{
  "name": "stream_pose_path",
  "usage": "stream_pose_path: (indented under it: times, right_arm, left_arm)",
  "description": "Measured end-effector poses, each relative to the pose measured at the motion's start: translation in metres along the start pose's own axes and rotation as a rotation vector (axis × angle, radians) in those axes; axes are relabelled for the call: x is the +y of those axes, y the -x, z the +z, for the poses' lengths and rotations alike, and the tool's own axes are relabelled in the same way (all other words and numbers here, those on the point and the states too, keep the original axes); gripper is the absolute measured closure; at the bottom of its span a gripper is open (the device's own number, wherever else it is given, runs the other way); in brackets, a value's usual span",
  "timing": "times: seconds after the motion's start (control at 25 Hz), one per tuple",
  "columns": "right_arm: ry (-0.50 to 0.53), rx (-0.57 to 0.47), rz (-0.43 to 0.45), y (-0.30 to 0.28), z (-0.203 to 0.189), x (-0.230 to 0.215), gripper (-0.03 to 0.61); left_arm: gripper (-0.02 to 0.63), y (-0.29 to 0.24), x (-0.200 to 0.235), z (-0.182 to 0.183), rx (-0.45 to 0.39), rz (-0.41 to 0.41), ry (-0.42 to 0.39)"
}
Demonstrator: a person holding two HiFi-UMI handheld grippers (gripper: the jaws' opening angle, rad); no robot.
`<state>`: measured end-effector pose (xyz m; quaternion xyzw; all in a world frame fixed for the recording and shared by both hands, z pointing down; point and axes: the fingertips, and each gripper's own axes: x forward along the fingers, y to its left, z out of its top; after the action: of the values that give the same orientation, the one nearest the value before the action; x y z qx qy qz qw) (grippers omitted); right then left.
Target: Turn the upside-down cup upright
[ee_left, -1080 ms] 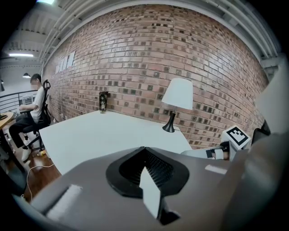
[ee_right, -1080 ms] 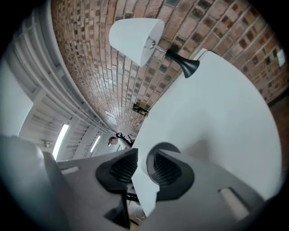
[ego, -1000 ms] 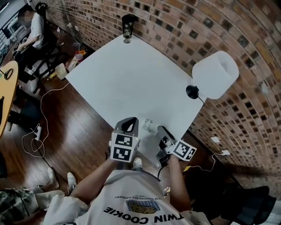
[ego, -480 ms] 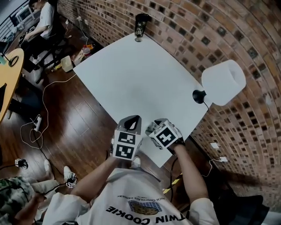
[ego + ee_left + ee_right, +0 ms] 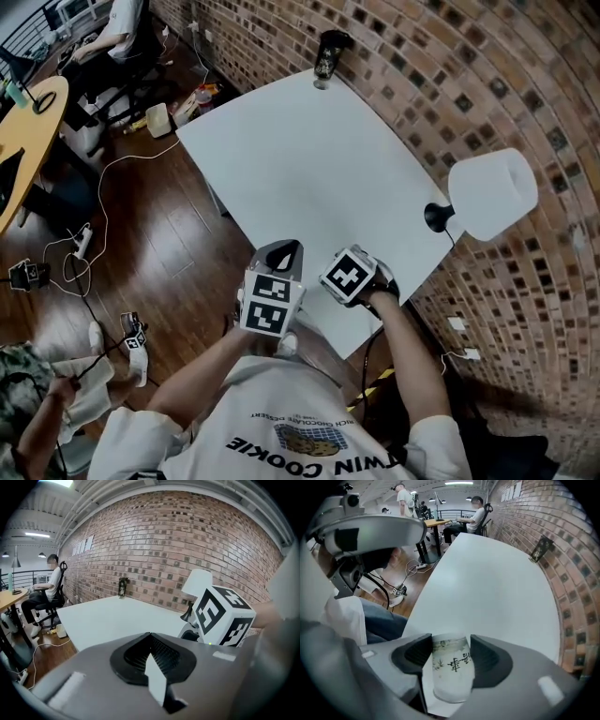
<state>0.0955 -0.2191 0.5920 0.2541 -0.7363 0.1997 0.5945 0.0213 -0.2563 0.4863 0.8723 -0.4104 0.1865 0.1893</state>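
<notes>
My right gripper [image 5: 449, 642], jaws just opened wide, loosely straddles the cup [image 5: 451, 674], which looks light, slick and breakable, so I'd pinch it mid-wall.

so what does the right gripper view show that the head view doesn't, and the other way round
Only the right gripper view shows the white cup with black characters. It sits between the jaws of the right tool, which have just been opening. The head view shows no cup.

Only the head view shows the white-shaded lamp and the left tool.

Both show the white table, the brick wall and the dark container at the table's far corner.
</notes>
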Motion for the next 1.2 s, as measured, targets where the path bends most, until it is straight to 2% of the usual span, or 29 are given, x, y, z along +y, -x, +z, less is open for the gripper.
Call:
stream_pose_path:
  times: [0.12, 0.28, 0.48, 0.56, 0.64, 0.76, 0.88, 1.2]
  right_arm:
    - [-0.102, -0.127, -0.015, 0.016, 0.005, -0.007, 0.322]
    - [-0.263, -0.391, -0.054, 0.042, 0.014, -0.027, 0.322]
    - [-0.507, -0.72, -0.106, 0.062, 0.009, -0.05, 0.324]
    - [-0.58, -0.832, -0.154, 0.066, 0.003, -0.056, 0.324]
    - [-0.611, -0.918, -0.216, 0.067, -0.003, -0.059, 0.324]
    - [-0.643, -0.988, -0.278, 0.068, -0.012, -0.056, 0.324]
    - [-0.657, -0.989, -0.317, 0.066, -0.025, -0.049, 0.324]
    - [-0.716, -1.051, -0.324, 0.074, -0.055, -0.036, 0.324]
  left_arm:
    - [0.611, 0.001, 0.0, -0.004, 0.005, 0.002, 0.004]
    - [0.611, 0.0, -0.004, -0.003, 0.004, -0.005, -0.001]
    - [0.611, -0.003, -0.016, -0.002, 0.005, -0.022, -0.016]
    - [0.611, -0.005, -0.021, -0.003, 0.009, -0.029, -0.021]
    - [0.611, -0.007, -0.026, -0.002, 0.013, -0.035, -0.028]
    - [0.611, -0.01, -0.035, -0.003, 0.02, -0.044, -0.041]
    - [0.611, -0.01, -0.043, -0.005, 0.023, -0.05, -0.051]
    - [0.611, -0.011, -0.059, -0.009, 0.028, -0.04, -0.064]
